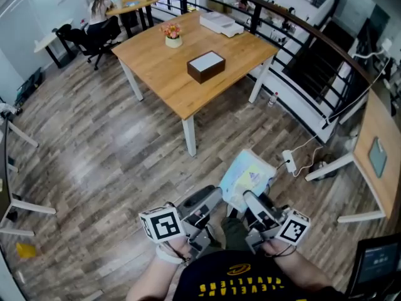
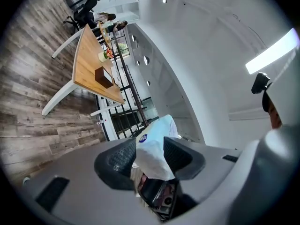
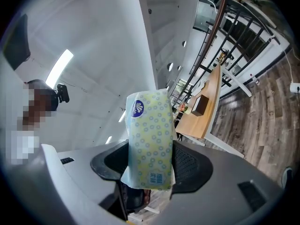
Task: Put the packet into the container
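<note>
— Right claw (image 3: 150,163), left claw (image 2: 150,156): gripping what?

— Over the floor (image 1: 94,168), well apart from table (image 1: 156,74) and container (image 1: 205,66), both clench the packet (image 1: 247,175). Its long axis points out from the claws. The round blue logo (image 3: 137,108) is at the far end, its writing unreadable.

Wood-plank floor (image 1: 94,168); wooden table (image 1: 163,74); black railing (image 1: 326,37); possibly flowers (image 1: 171,31) on table.

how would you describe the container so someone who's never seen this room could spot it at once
Find the large wooden table with white legs in the middle of the room. Near its centre sits the container, a low rectangular box. It alone is dark brown with a white top, unlike the small flower pot and the flat white stack farther back.
</note>
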`<state>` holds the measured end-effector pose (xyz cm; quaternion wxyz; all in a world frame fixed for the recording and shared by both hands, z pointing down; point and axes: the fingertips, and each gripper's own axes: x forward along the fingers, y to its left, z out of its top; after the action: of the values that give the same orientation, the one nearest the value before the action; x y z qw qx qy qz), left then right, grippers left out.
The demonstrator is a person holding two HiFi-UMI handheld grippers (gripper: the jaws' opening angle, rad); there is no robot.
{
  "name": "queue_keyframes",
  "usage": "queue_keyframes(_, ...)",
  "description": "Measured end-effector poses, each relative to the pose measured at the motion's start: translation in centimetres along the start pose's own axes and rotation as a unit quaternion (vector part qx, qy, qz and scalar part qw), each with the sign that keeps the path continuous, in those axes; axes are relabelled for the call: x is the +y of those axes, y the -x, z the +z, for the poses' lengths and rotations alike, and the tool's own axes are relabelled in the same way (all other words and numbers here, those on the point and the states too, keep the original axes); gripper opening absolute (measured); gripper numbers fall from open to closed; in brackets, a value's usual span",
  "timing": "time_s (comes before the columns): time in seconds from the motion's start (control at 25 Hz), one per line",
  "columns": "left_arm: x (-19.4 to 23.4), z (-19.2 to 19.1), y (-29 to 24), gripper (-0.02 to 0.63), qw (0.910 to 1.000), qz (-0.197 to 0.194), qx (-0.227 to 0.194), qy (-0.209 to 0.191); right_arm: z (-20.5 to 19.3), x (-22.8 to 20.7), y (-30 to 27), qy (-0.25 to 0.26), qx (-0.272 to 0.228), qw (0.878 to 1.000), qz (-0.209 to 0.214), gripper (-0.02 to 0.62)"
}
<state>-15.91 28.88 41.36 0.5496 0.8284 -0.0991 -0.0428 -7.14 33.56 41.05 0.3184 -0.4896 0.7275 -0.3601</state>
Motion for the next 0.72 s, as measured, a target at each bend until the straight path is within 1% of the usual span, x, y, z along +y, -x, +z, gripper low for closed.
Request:
queue_keyframes(0.16, 0.7, 0.7, -1.2, 0.18, 0.9994, 0.0, -0.005, 0.035, 0.7, -0.5, -2.1, 0.007, 0.011, 1.0, 0.014, 0.267)
queue_keyframes(0.44, 3.0, 4.3, -5.1, 0.171, 0.9981, 0.04, -0.02, 0.041, 4.0, -3.3, -5.9, -0.007, 0.023, 0.999, 0.034, 0.267)
queue_keyframes(0.52, 3.5, 5.6, -6.4, 0.112, 0.9976, 0.049, -0.035, 0.036, 5.4, -4.3, -7.0, -0.014, 0.029, 0.999, 0.041, 0.267)
queue_keyframes(0.6, 3.3, 7.1, -7.9, 0.092, 0.9965, 0.043, -0.061, 0.039, 6.9, -5.1, -8.1, -0.022, 0.036, 0.998, 0.051, 0.267)
queue_keyframes(0.72, 2.2, 9.6, -10.1, 0.073, 0.9936, 0.016, -0.108, 0.03, 9.1, -6.3, -9.7, -0.03, 0.049, 0.996, 0.068, 0.267)
